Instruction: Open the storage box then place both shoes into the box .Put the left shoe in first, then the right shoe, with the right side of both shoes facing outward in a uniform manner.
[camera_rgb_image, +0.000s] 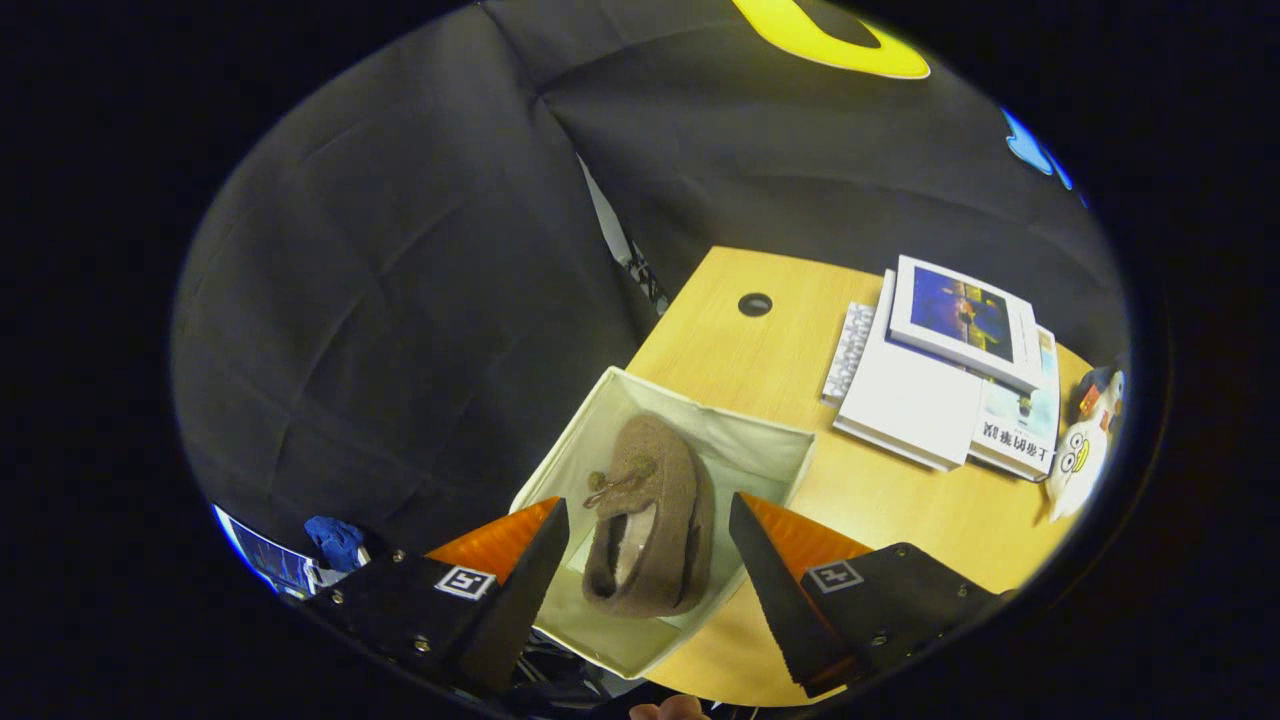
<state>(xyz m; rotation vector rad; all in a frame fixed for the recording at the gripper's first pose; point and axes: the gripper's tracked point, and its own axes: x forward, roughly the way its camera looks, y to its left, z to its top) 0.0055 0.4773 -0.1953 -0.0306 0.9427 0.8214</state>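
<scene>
1. Above the storage box (745, 445), the gripper (648, 525) hangs with its fingers spread wide apart, gripping nothing; one finger stands to each side of the shoe, clear of it.

2. Inside the storage box lies a brown shoe (650, 515), a fuzzy slipper with a small bow on its upper, its opening turned toward the gripper. It rests on the box floor toward the wall nearest the table edge, which leaves free floor on the side toward the books, presumably room for a second shoe.

3. The storage box is an open, pale fabric bin set at the corner of the wooden table (900, 500), overhanging or flush with the edge; which, cannot be told. Its open top suggests the opening step is done.

4. Beyond the box, well apart from it, a stack of books (945, 375) lies on the table, with a small cartoon toy (1085, 450) past the stack. A round cable hole (755, 304) sits in the tabletop behind the box.

5. Judgement: with one shoe boxed and the fingers parted, the first placement looks complete; the second shoe remains to be fetched.
</scene>
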